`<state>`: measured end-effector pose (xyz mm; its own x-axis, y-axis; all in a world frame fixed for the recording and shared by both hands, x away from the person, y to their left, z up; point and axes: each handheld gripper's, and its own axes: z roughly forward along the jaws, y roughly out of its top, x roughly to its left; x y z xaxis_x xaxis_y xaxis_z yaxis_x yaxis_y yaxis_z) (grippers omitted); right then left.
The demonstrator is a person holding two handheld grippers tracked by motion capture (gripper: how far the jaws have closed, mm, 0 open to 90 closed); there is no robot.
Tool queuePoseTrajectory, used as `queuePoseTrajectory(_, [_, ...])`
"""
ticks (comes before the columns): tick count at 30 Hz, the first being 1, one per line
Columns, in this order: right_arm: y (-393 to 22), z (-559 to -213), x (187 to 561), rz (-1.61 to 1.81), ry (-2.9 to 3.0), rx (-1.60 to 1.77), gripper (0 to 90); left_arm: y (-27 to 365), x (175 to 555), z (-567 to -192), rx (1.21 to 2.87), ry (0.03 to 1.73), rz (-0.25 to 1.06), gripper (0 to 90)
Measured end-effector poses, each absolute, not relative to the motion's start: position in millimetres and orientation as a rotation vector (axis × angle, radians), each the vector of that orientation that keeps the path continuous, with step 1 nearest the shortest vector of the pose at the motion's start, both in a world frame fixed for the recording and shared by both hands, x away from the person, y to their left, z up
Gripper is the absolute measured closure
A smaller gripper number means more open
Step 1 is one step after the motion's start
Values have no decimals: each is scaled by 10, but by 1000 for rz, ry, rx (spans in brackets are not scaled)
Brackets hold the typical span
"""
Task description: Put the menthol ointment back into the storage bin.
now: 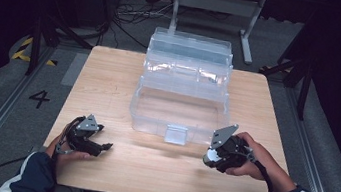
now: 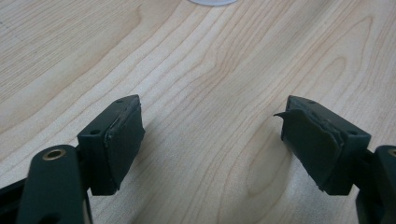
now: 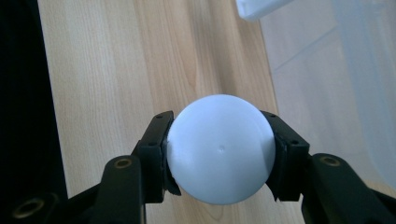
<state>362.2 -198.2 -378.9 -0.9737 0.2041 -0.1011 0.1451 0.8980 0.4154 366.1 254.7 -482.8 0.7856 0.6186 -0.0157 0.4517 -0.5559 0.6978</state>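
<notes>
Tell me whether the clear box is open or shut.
Open. The clear box has its lid tilted back behind it in the high view, and the front bin's inside shows empty.

White ball's (image 3: 219,149) sides hidden by pads; clear box (image 3: 336,70) blurred, cut off.

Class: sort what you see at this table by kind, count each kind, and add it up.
White ball: 1
Clear plastic box: 1
Grippers, left gripper and right gripper: 2
Wooden table: 1
Total: 5
</notes>
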Motion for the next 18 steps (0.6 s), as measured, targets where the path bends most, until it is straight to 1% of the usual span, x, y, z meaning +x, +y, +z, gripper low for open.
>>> queuePoseTrajectory(18, [-2021,-3515,3676,626,2864,256,506,2544,3658,-4830,2256,794,300,212])
